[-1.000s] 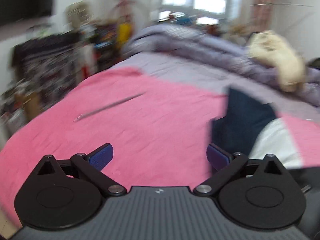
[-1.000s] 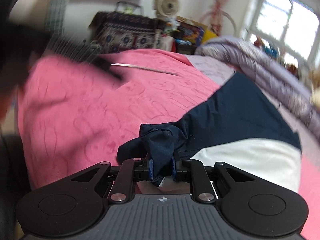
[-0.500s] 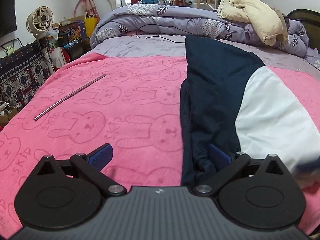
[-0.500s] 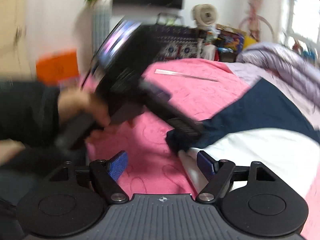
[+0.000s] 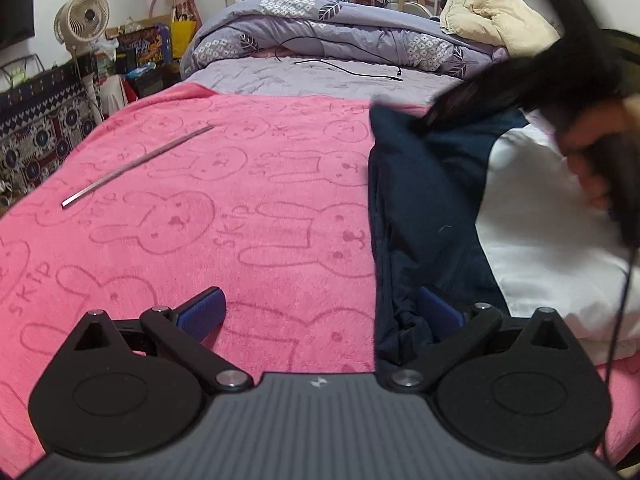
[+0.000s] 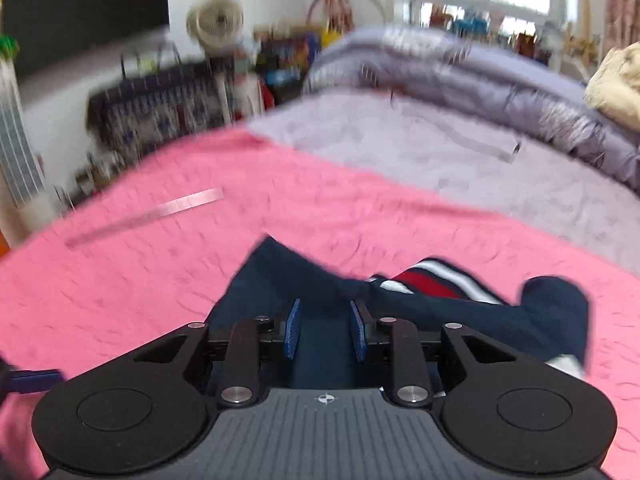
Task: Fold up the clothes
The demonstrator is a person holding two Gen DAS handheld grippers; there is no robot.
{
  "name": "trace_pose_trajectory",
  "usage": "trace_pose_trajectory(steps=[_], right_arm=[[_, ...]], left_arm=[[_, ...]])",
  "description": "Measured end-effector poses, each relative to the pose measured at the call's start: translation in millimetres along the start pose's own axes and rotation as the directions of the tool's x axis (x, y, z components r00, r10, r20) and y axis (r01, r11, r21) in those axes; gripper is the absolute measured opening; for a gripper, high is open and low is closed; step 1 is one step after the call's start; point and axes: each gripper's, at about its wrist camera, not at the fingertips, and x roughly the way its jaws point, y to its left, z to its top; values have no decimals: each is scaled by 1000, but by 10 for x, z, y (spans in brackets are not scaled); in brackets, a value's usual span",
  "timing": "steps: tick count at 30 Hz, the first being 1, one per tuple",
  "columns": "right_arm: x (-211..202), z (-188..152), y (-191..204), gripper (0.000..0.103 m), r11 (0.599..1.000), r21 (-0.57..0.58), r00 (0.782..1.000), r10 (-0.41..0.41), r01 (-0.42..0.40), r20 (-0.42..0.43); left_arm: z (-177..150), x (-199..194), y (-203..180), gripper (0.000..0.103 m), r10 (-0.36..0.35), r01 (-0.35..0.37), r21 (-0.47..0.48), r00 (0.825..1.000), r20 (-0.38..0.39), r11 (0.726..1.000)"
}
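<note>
A navy and white garment (image 5: 420,208) lies on the right side of the pink blanket (image 5: 240,220). My left gripper (image 5: 320,312) is wide open at the garment's near edge. Its right finger (image 5: 440,312) rests on the bunched navy hem and its left finger sits over bare blanket. A hand holds my right gripper (image 5: 460,100), blurred, at the garment's far navy corner. In the right wrist view the right gripper (image 6: 325,334) hangs low over navy cloth (image 6: 280,280). Its jaws are narrowed but still apart. A red and white striped collar (image 6: 432,284) shows just beyond.
A thin metal ruler (image 5: 136,166) lies on the blanket at the left. Behind it are a grey sheet with a black cable (image 5: 344,66), a rolled quilt (image 5: 340,24) and a cream jacket (image 5: 500,16). A fan (image 5: 82,20) and clutter stand off the bed's left side.
My right gripper swung from the near hem to the garment's far navy corner and its jaws narrowed. The left gripper stayed open at the near hem, shifting slightly.
</note>
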Motion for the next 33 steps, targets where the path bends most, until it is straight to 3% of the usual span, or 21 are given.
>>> trace_pose_trajectory(steps=[2,7,9,10,11,13,17,19,21,25,29,33], right_arm=[[261,-52,46,29,999,-33,999,-10,9,-34],[261,-75,105,34,996,-91,1000,-16,16,7],[41,-20,-3,47,997,-70,1000,14,-13,18],[-98,-4,-61,61,998,-53,999,29,-28,27],[-243,-7,-122,65,998,-37,999,42,-41,32],[-553,-95,-245,65,997,-22,997,71,-71,6],[-1052,-395,-319,65,992,-47,983,111,-119,-148],[-1139,-575,-283,65,989,-70,968,115,-134,-222],[-1163,-749,-230,66,985,-88,954,116,-145,-277],[-1120,-850,-27,70,985,-104,956,108,-141,-275],[-1163,-919,154,72,961,-105,930,215,-256,-299],[-1338,-995,93,72,942,-121,915,264,-313,-306]], left_arm=[[-12,7,45,103,-3,3,-16,1000,5,1000],[-4,15,94,103,-23,23,-19,1000,-1,1000],[-6,10,100,103,-26,26,-16,1000,-2,1000],[-8,7,101,103,-26,26,-16,1000,-2,1000],[-9,4,101,103,-26,26,-16,1000,-1,1000],[2,-17,119,103,-28,28,-23,1000,-2,999],[158,-194,208,102,2,1,-82,1000,26,997],[302,-356,263,101,58,-47,-133,996,75,990],[323,-312,109,101,32,-24,-105,997,73,994],[357,-210,-214,102,-25,28,-45,998,63,999],[391,-108,-538,103,-82,81,15,995,49,997],[387,-32,-759,101,-122,120,59,992,32,991]])
